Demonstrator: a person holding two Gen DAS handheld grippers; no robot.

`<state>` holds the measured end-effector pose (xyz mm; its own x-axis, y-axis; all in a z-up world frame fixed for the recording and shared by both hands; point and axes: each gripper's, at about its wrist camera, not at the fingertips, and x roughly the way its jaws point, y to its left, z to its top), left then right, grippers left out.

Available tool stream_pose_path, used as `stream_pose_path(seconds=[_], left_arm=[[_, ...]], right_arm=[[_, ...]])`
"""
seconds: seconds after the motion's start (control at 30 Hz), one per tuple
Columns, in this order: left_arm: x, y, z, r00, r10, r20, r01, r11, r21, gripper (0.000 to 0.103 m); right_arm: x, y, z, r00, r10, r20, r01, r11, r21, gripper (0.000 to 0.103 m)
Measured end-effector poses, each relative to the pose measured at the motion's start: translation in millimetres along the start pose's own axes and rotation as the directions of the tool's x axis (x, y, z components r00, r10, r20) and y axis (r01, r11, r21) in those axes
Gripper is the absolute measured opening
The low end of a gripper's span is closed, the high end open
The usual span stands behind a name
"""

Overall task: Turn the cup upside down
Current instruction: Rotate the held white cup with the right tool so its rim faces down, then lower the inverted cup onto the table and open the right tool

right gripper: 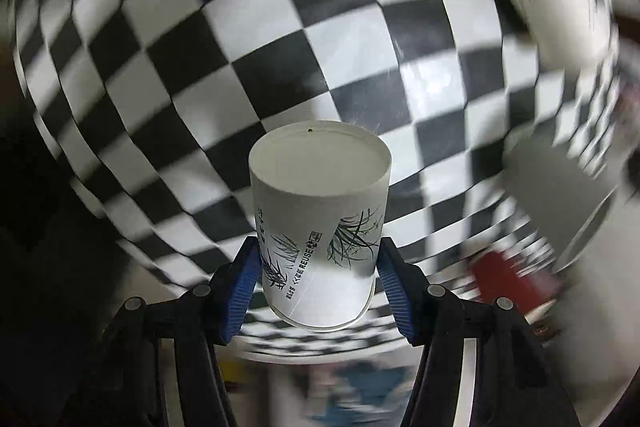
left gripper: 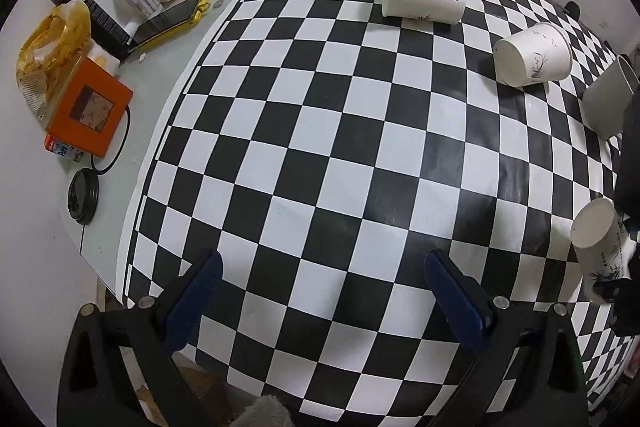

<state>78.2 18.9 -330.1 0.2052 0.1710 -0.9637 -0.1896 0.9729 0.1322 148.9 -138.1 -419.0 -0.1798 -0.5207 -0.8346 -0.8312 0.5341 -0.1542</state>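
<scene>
Right tool clamped on paper cup, left tool wide open, holding nothing

Motion blur smeared two pale cups at the right; a grey cup was cut off by a dark arm.

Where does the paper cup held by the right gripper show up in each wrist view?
Left wrist: the held cup sits at the far right edge, base pointing left, clamped by the right gripper.
Right wrist: bottom centre, between the blue pads, closed base facing away from the camera.
Shared landmark: the checkered tablecloth.
</scene>
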Motion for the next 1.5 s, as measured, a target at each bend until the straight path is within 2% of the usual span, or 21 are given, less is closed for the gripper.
stream_pose_path(seconds=[0.07, 0.13, 0.23, 0.43, 0.5, 0.57, 0.63, 0.67, 0.77, 0.83, 0.87, 0.93, 1.1, 1.2, 1.23, 1.3, 1.33, 1.4, 1.43, 1.47, 1.5], left_arm=[[2, -2, 0, 1.000, -0.008, -0.007, 0.008, 1.000, 0.001, 0.103], [3, -4, -1, 1.000, -0.009, -0.011, 0.010, 1.000, 0.006, 0.103], [7, -7, -1, 1.000, -0.013, -0.021, 0.013, 1.000, 0.014, 0.103], [15, -9, 1, 0.999, -0.023, -0.046, 0.024, 1.000, 0.019, 0.103], [15, -10, 2, 0.999, -0.025, -0.048, 0.026, 0.999, 0.020, 0.103], [15, -11, 4, 0.999, -0.024, -0.047, 0.025, 0.999, 0.025, 0.103], [16, -12, 6, 0.998, -0.028, -0.050, 0.029, 0.999, 0.028, 0.103], [16, -13, 7, 0.998, -0.028, -0.050, 0.030, 0.999, 0.033, 0.103], [17, -16, 10, 0.998, -0.025, -0.053, 0.027, 0.998, 0.048, 0.103], [17, -17, 11, 0.998, -0.023, -0.053, 0.026, 0.998, 0.056, 0.103], [16, -17, 12, 0.998, -0.023, -0.052, 0.026, 0.998, 0.058, 0.103], [15, -16, 13, 0.998, -0.024, -0.052, 0.027, 0.998, 0.058, 0.103], [17, -10, 21, 0.998, -0.028, -0.057, 0.030, 0.999, 0.045, 0.103], [20, -8, 28, 0.998, -0.027, -0.060, 0.029, 0.999, 0.038, 0.103], [21, -8, 30, 0.998, -0.028, -0.058, 0.030, 0.999, 0.037, 0.103], [24, -8, 35, 0.998, -0.026, -0.056, 0.028, 0.999, 0.037, 0.103], [26, -9, 37, 0.998, -0.026, -0.055, 0.028, 0.999, 0.040, 0.103], [29, -11, 40, 0.998, -0.024, -0.055, 0.027, 0.998, 0.048, 0.103], [30, -12, 40, 0.998, -0.027, -0.055, 0.030, 0.998, 0.052, 0.103], [30, -13, 40, 0.998, -0.028, -0.054, 0.031, 0.998, 0.056, 0.103], [29, -14, 40, 0.998, -0.030, -0.053, 0.033, 0.998, 0.060, 0.103]], right_arm=[[8, -15, -3, 0.991, 0.135, -0.009, -0.133, 0.984, 0.115, 0.061], [18, -27, -7, 0.970, 0.241, 0.002, -0.236, 0.947, 0.216, 0.061], [31, -36, -12, 0.946, 0.324, 0.031, -0.318, 0.899, 0.301, 0.061], [49, -49, -20, 0.914, 0.402, 0.055, -0.391, 0.837, 0.382, 0.067], [51, -54, -24, 0.909, 0.411, 0.065, -0.401, 0.823, 0.402, 0.083], [52, -63, -32, 0.908, 0.408, 0.094, -0.410, 0.820, 0.399, 0.085], [50, -67, -38, 0.898, 0.420, 0.133, -0.436, 0.801, 0.411, 0.085], [41, -68, -28, 0.894, 0.424, 0.143, -0.443, 0.797, 0.411, 0.085], [42, -70, -23, 0.881, 0.436, 0.181, -0.471, 0.782, 0.408, 0.084], [45, -67, -24, 0.868, 0.449, 0.212, -0.496, 0.763, 0.413, 0.066], [46, -65, -25, 0.857, 0.461, 0.228, -0.514, 0.745, 0.425, 0.061], [39, -63, -25, 0.840, 0.463, 0.283, -0.543, 0.716, 0.439, 0.061], [13, -79, -46, 0.778, 0.376, 0.503, -0.613, 0.628, 0.479, 0.060], [-8, -91, -58, 0.723, 0.232, 0.651, -0.642, 0.575, 0.508, 0.060], [-14, -93, -65, 0.694, 0.155, 0.703, -0.647, 0.563, 0.515, 0.060], [-19, -94, -70, 0.657, 0.067, 0.751, -0.653, 0.549, 0.522, 0.060], [-19, -91, -74, 0.631, -0.003, 0.776, -0.650, 0.543, 0.531, 0.060], [-14, -83, -79, 0.603, -0.047, 0.796, -0.662, 0.528, 0.532, 0.060], [-7, -78, -80, 0.596, -0.072, 0.800, -0.662, 0.520, 0.540, 0.060], [-7, -72, -77, 0.590, -0.083, 0.803, -0.663, 0.518, 0.541, 0.060], [-6, -64, -83, 0.572, -0.123, 0.811, -0.655, 0.527, 0.542, 0.060]])
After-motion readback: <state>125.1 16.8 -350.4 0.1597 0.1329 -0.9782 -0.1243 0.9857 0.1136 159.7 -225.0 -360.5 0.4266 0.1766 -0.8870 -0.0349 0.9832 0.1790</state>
